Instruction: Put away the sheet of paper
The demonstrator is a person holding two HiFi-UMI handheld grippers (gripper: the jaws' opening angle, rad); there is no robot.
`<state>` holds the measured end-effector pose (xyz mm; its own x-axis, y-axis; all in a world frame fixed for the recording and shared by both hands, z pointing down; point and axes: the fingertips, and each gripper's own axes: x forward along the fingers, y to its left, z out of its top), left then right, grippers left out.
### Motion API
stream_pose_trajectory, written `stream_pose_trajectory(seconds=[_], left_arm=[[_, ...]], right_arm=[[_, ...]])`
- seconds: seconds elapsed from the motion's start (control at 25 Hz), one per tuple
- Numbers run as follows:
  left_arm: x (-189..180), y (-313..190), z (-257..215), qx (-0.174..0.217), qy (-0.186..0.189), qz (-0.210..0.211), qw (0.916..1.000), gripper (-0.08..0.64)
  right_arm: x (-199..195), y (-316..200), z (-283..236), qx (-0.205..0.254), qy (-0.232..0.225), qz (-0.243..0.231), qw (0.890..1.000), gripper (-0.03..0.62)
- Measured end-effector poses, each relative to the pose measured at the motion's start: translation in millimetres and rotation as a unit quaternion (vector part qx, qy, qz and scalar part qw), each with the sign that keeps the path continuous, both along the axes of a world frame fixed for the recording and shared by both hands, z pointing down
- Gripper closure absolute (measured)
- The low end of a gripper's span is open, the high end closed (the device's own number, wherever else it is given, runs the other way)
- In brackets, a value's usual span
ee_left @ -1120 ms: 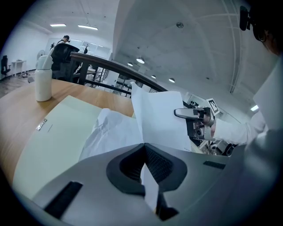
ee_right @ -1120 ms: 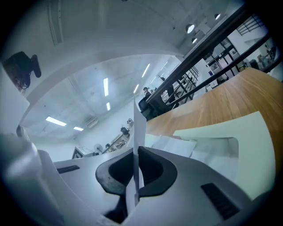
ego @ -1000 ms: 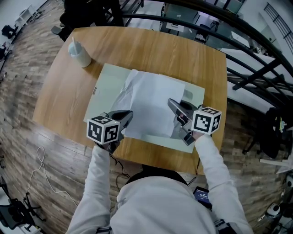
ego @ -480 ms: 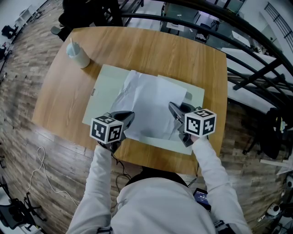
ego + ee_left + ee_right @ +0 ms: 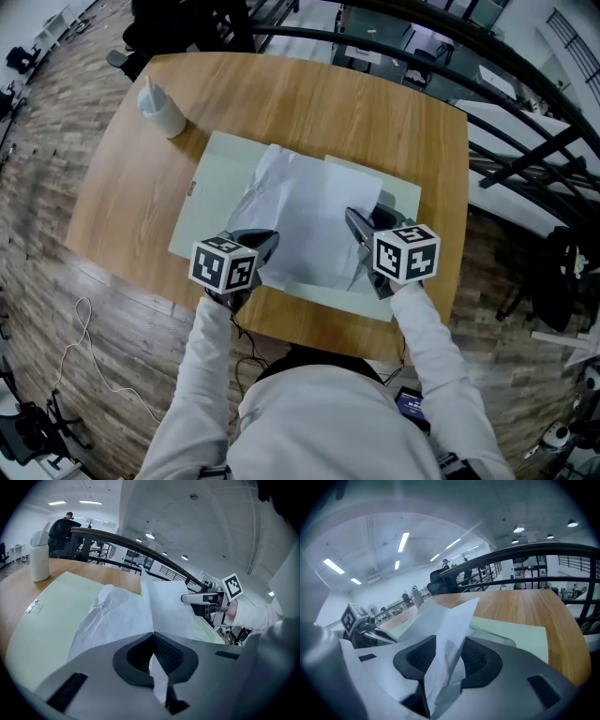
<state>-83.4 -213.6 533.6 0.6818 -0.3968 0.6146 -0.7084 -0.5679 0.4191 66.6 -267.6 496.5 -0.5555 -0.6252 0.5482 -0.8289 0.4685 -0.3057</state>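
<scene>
Wooden table (image 5: 309, 103) carries the paper (image 5: 309, 216), its near left corner clamped in the left gripper (image 5: 265, 239)'s jaws, while the right gripper (image 5: 356, 223)'s jaws, just opening, stand apart round its edge, so that side may flop and crease.

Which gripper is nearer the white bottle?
Left. The left gripper pinches the paper on the side toward the bottle; the right gripper, fingers just opening around paper, is farther across.

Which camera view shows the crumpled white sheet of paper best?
The head view: from above, it shows the crumpled white sheet of paper nearly whole, on the pale green mat. The left gripper view shows only its near creased part; the right gripper view, only one folded corner.
</scene>
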Motion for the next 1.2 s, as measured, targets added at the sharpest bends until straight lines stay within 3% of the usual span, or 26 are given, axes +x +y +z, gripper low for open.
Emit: stream_pose_trajectory(seconds=[0.24,0.36,0.52,0.84,1.2], left_arm=[[-0.6,-3.0,5.3,-0.005,-0.008,0.001,1.0000,0.543],[-0.6,-2.9,8.0,-0.007,-0.011,-0.001,0.9999,0.543],[0.3,-4.1,10.0,-0.007,-0.017,-0.003,0.9998,0.543],[-0.6,-6.4,13.5,-0.014,-0.016,-0.012,0.9997,0.543],[-1.9,-7.8,19.6,-0.030,-0.010,-0.021,0.9993,0.543]], right_arm=[[24.1,-11.7,-14.7,0.046,0.030,0.050,0.997,0.393],[35.1,-19.5,-29.3,0.086,0.066,0.068,0.992,0.393],[31.3,-30.9,-47.2,0.128,0.091,0.058,0.986,0.396],[-6.1,-47.0,-11.8,0.087,0.104,0.021,0.991,0.410],[-15.8,-54.8,33.9,0.025,0.138,0.015,0.990,0.410]])
